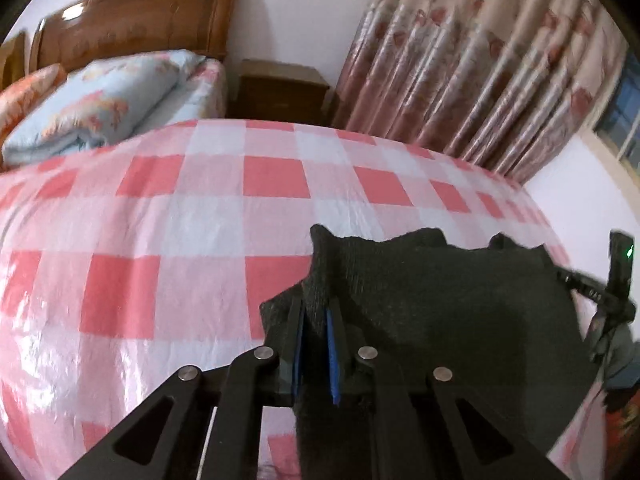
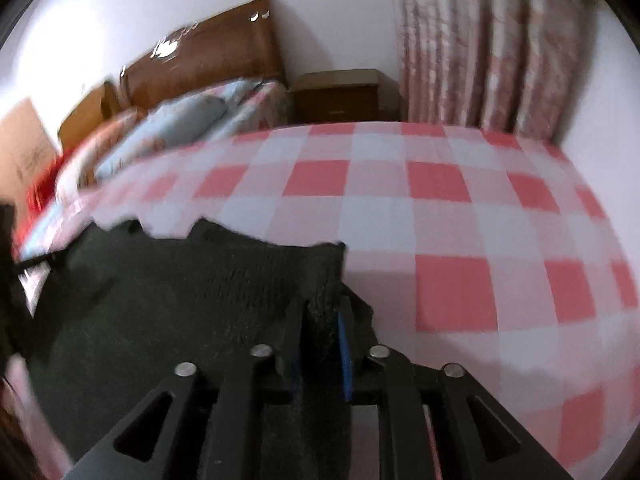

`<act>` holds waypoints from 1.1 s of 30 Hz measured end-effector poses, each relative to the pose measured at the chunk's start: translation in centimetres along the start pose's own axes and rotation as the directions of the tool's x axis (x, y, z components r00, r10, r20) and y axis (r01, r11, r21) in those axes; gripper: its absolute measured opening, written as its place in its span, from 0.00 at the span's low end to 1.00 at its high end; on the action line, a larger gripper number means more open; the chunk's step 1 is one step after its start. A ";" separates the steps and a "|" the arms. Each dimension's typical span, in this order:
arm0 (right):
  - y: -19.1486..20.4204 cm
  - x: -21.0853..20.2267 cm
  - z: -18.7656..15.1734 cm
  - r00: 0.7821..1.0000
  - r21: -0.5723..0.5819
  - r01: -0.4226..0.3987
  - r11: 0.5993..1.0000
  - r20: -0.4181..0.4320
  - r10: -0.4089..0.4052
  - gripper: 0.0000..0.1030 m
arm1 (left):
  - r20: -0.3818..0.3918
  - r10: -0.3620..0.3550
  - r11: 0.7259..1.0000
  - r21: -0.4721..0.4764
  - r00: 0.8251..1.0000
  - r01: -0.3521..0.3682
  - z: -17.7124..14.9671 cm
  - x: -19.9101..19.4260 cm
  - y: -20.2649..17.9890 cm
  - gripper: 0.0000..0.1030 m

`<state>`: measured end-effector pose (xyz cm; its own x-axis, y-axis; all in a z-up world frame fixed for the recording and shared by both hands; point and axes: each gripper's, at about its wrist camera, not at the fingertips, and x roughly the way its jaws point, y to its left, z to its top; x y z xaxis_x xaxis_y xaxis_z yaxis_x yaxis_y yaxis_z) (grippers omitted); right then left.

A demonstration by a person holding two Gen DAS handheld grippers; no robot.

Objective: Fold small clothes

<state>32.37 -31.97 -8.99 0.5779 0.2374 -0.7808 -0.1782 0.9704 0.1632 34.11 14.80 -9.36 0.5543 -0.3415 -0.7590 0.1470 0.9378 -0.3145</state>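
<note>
A small black knit garment is held stretched between both grippers above a table with a pink-and-white checked cloth. My left gripper is shut on the garment's left corner. My right gripper is shut on the garment's right corner. The right gripper's body also shows at the right edge of the left wrist view. The cloth hangs slack between the grippers, its top edge wavy. The lower part of the garment is hidden behind the gripper frames.
A bed with a wooden headboard, a light blue pillow and an orange pillow stands behind the table. A wooden nightstand and floral curtains are beyond. A cardboard box sits at far left.
</note>
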 end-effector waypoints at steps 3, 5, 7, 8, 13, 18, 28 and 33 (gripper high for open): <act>1.5 -2.5 0.9 0.995 -0.028 0.091 0.995 0.035 -0.090 1.00 | 0.098 0.120 0.993 -0.023 0.988 -0.119 0.9 -2.9 -0.6 0.18; 4.2 -4.8 1.8 0.990 -0.087 0.076 0.993 0.125 -0.065 1.00 | 0.210 0.122 0.993 -0.017 0.970 -0.121 1.5 -5.1 -2.6 0.25; 7.2 -5.1 2.6 0.985 -0.133 0.067 0.989 0.169 -0.044 1.00 | 0.257 0.091 0.996 -0.008 0.962 -0.092 1.9 -5.3 -4.8 0.37; 9.1 -4.6 2.8 0.986 -0.157 0.043 0.987 0.168 -0.016 1.00 | 0.248 0.081 0.996 0.006 0.965 -0.085 2.0 -4.7 -6.0 0.43; 17.1 2.9 2.3 1.000 -0.338 -0.014 0.941 -0.008 0.012 1.00 | 0.099 0.127 0.979 0.150 0.987 -0.141 2.1 1.2 -11.4 0.47; 17.7 5.5 0.5 0.993 -0.382 -0.054 0.923 -0.118 0.009 1.00 | -0.039 0.115 0.983 0.151 0.993 -0.108 0.3 4.9 -9.4 0.43; 6.6 3.4 0.0 0.996 -0.133 0.042 0.990 -0.071 -0.052 1.00 | 0.042 -0.101 0.985 -0.138 0.994 0.106 0.3 3.7 -2.2 0.43; 7.9 3.8 -0.1 0.992 -0.199 0.081 0.977 -0.081 -0.099 1.00 | 0.068 -0.170 0.963 -0.199 0.983 0.180 0.0 3.6 -1.2 0.43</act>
<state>33.05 -23.37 -10.71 0.5262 0.1358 -0.8394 -0.2854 0.9581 -0.0239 35.90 12.49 -11.74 0.5756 -0.4905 -0.6543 0.0782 0.8295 -0.5531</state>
